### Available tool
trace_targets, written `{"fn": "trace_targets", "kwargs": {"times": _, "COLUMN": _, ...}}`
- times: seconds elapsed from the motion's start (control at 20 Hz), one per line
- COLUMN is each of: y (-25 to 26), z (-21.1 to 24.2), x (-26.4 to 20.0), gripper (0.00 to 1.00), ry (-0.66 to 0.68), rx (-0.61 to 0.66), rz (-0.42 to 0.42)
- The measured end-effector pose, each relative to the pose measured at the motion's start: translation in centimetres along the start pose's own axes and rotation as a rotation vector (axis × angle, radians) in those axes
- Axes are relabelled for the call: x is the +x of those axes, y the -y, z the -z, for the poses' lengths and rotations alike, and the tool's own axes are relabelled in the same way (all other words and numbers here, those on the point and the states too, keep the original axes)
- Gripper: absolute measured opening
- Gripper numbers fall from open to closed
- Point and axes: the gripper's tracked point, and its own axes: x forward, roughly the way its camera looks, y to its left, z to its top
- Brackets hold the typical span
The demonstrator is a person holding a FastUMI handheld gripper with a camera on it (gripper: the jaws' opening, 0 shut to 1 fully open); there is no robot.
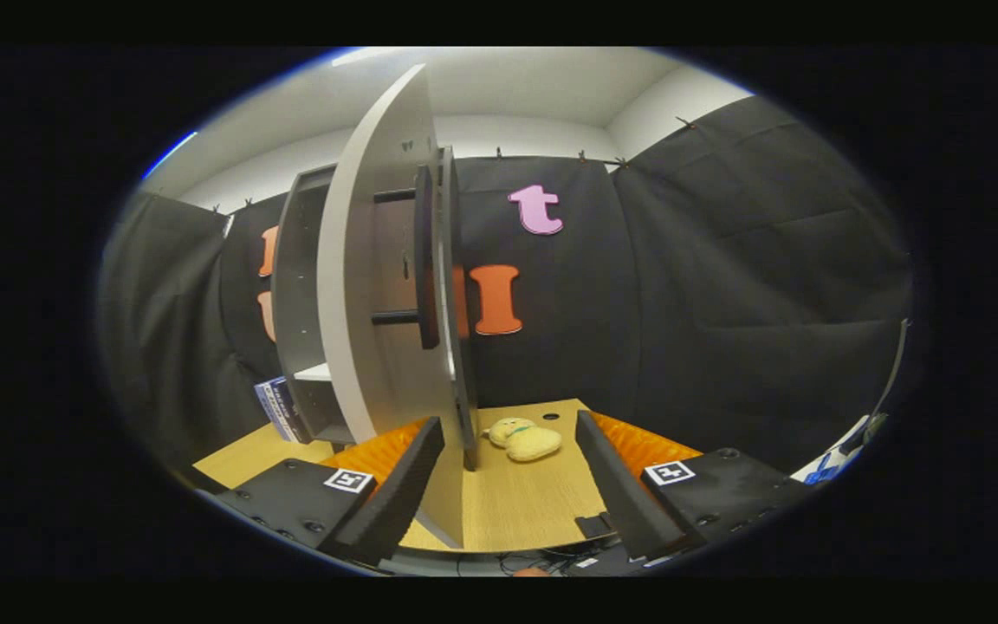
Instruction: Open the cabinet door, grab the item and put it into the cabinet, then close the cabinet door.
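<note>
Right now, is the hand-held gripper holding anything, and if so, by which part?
Nothing is held. The hand-held gripper is open; the cabinet door stands swung open, its edge between the fingers without contact. The plush toy lies untouched on the table ahead.

This is a staged recording booth, not a lived-in home: black cloth [724,286] is clipped up as walls under a plain white ceiling [534,87], and a lone grey cabinet [308,295] stands on a bare wooden counter [525,503].

gripper [509,459] camera, low, close facing cabinet door [378,286]
</note>
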Motion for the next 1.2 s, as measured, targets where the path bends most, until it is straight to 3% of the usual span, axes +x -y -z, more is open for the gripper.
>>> {"fn": "trace_targets", "kwargs": {"times": 0.8, "y": -1.1, "z": 0.9, "x": 0.6, "gripper": 0.97, "ry": -0.001, "rx": 0.033, "rz": 0.123}}
{"fn": "trace_targets", "kwargs": {"times": 1.2, "y": -1.3, "z": 0.6, "x": 0.0, "gripper": 0.97, "ry": 0.039, "rx": -0.030, "rz": 0.207}}
